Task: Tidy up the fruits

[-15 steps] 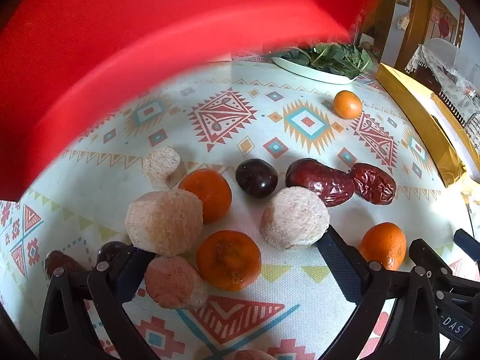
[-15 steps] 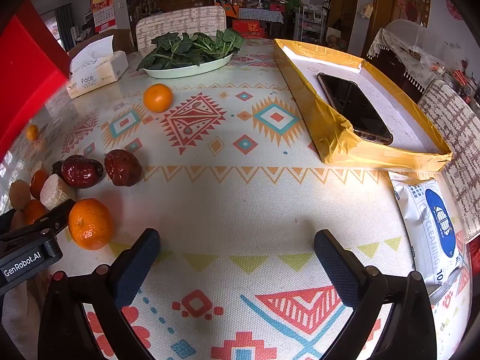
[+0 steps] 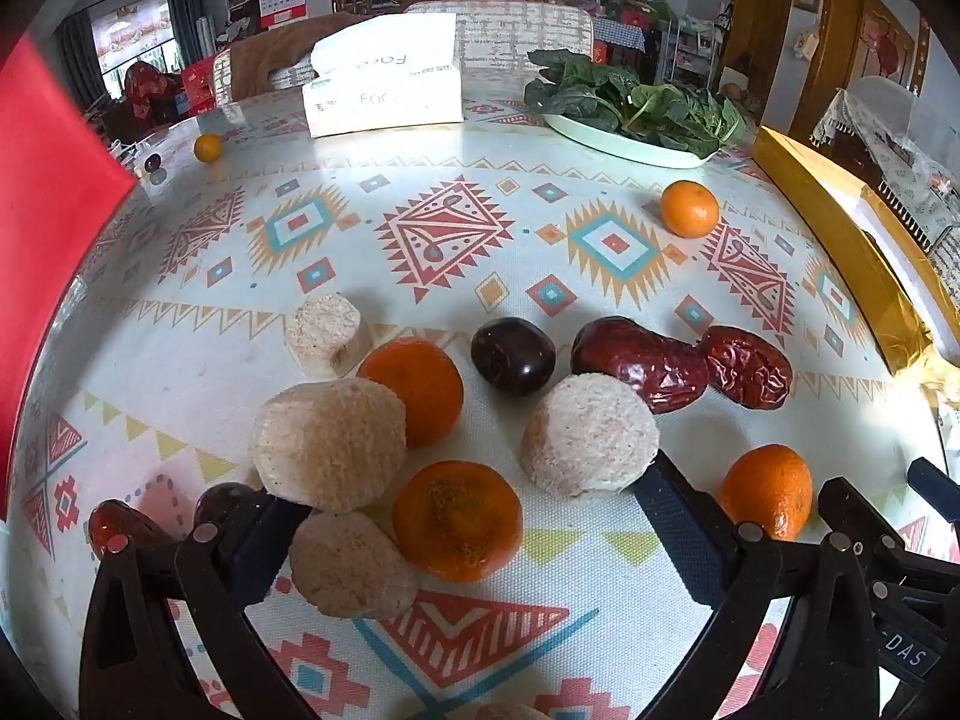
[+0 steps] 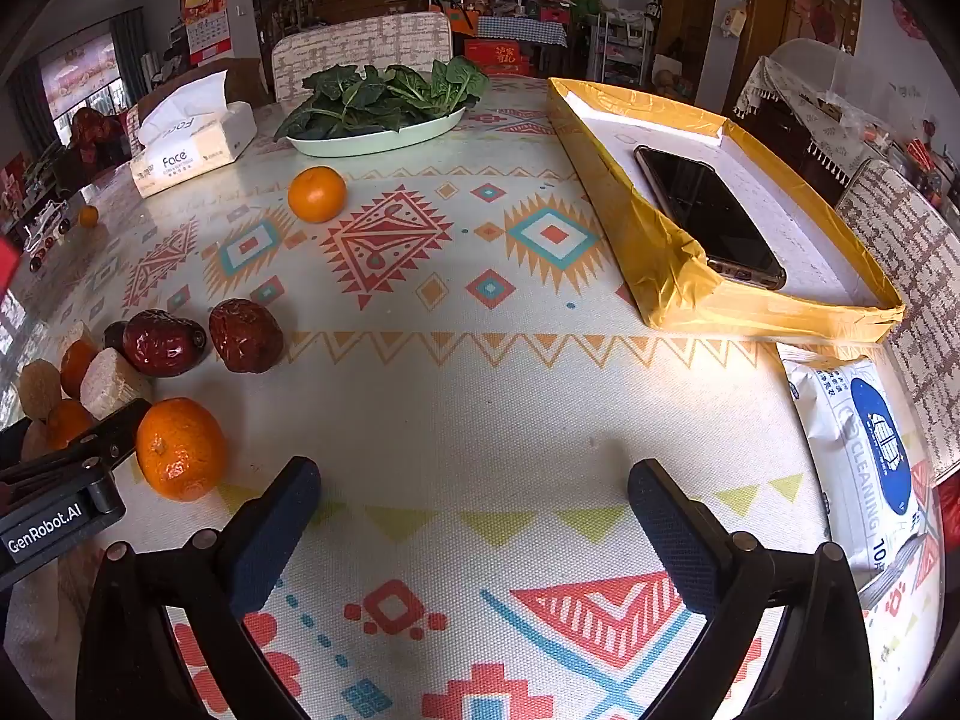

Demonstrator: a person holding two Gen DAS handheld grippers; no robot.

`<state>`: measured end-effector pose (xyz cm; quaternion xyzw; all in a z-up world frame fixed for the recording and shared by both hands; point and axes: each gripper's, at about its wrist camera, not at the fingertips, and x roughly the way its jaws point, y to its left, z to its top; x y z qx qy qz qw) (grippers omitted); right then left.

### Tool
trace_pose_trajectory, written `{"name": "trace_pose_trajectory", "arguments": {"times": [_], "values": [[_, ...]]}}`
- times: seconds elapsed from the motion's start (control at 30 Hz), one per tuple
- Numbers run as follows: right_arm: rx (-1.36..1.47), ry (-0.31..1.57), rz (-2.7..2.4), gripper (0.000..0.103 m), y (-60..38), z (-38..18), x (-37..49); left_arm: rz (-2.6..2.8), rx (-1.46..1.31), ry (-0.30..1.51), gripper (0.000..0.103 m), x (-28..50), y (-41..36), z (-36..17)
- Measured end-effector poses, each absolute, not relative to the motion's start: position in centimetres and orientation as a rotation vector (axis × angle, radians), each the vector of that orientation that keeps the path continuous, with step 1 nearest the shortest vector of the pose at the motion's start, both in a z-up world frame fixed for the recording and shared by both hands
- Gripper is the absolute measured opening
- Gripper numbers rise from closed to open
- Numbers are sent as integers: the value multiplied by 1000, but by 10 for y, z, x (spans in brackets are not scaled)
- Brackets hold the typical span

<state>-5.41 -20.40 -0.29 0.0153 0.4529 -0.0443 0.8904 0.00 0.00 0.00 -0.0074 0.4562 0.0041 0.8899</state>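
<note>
The red sheet [image 3: 54, 252] has withdrawn leftward, uncovering the tissue box [image 3: 384, 90]; both the left hand-held gripper [image 3: 474, 546] and the right hand-held gripper [image 4: 474, 531] remain spread, empty.

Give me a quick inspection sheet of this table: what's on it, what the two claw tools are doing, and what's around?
Surface: patterned tablecloth, dry-looking.
Job's things: tangerines, red dates, a dark plum and beige peeled chunks clustered by the left gripper; one lone tangerine farther back.
Clutter: tissue box, plate of greens, yellow tray holding a phone, wipes pack.
Grippers: left open around the cluster; right gripper open over bare cloth.
Cables: nothing seen.
Surroundings: chairs, shelves, doors.
</note>
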Motion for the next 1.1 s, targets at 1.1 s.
{"name": "trace_pose_trajectory", "arguments": {"times": [1.1], "values": [[32,940,-92,103,-203,-3,-54,22,-19,947,103,7,4,-1]]}}
